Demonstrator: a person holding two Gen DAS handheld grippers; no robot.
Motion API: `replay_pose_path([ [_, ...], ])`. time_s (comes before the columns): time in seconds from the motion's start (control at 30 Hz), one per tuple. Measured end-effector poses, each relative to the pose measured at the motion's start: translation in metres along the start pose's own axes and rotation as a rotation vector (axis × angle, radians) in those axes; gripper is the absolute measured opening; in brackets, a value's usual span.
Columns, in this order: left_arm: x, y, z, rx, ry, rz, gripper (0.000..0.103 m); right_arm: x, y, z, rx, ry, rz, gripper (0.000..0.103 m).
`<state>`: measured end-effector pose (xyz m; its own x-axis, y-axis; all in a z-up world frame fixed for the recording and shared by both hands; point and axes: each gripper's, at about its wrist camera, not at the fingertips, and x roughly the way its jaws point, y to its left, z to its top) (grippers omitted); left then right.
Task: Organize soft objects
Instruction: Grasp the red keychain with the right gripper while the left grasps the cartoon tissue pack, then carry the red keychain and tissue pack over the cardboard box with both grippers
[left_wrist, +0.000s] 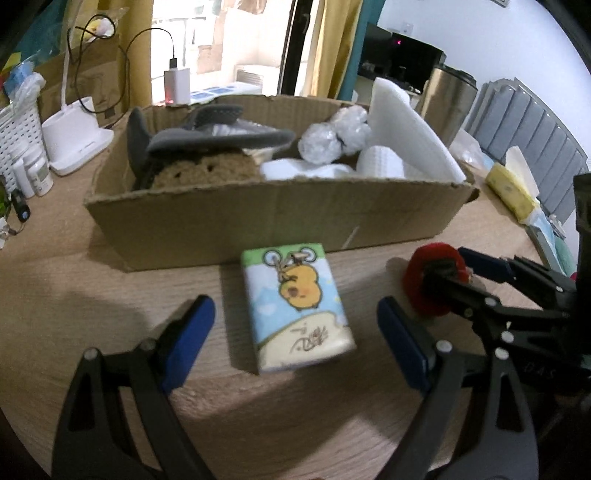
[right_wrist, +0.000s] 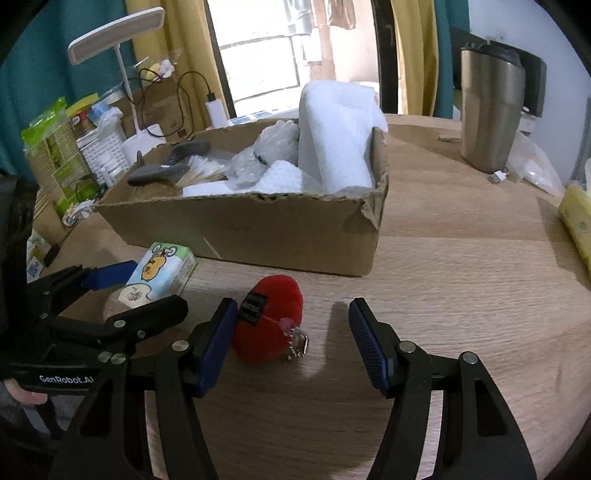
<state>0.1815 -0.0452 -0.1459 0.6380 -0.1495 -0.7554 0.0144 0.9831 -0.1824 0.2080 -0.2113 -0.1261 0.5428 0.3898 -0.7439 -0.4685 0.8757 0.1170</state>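
Note:
A tissue pack (left_wrist: 297, 308) with a yellow cartoon duck lies on the wooden table in front of a cardboard box (left_wrist: 258, 221). My left gripper (left_wrist: 295, 332) is open, one finger on each side of the pack, not touching it. A red plush keychain (right_wrist: 269, 325) lies on the table to the right of the pack. My right gripper (right_wrist: 293, 341) is open around it, the left pad close beside the plush. The box (right_wrist: 258, 229) holds grey slippers (left_wrist: 218, 138), a brown sponge (left_wrist: 207, 171), bubble wrap (left_wrist: 332, 136) and white foam (right_wrist: 336, 140). The tissue pack also shows in the right wrist view (right_wrist: 159, 273).
A steel tumbler (right_wrist: 491, 110) stands at the back right. A yellow tissue pack (left_wrist: 511, 192) lies at the right edge. A white desk lamp (left_wrist: 77, 144), a white basket (left_wrist: 18, 136), small bottles and a charger with cable (left_wrist: 177, 85) crowd the back left.

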Motion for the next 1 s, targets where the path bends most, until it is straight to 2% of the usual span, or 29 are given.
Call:
replay_pose_path([
  [0.13,-0.002,0.002,-0.001,0.016,0.002,-0.008,0.089,0.000,0.006,-0.001,-0.035,0.004,0.022,0.051],
  [0.23,-0.002,-0.004,-0.002,0.056,-0.003,0.009,0.073,-0.002,0.010,-0.002,-0.062,-0.002,0.037,0.038],
  [0.33,-0.003,-0.010,-0.003,0.085,-0.006,0.000,0.055,-0.005,0.010,-0.003,-0.059,-0.022,0.035,0.035],
  [0.77,-0.021,-0.015,-0.008,0.124,-0.048,-0.062,0.053,-0.018,0.002,-0.003,-0.030,-0.081,0.081,0.034],
  [1.0,-0.041,-0.015,-0.009,0.131,-0.100,-0.079,0.053,-0.025,-0.001,-0.003,-0.007,-0.108,0.093,0.034],
])
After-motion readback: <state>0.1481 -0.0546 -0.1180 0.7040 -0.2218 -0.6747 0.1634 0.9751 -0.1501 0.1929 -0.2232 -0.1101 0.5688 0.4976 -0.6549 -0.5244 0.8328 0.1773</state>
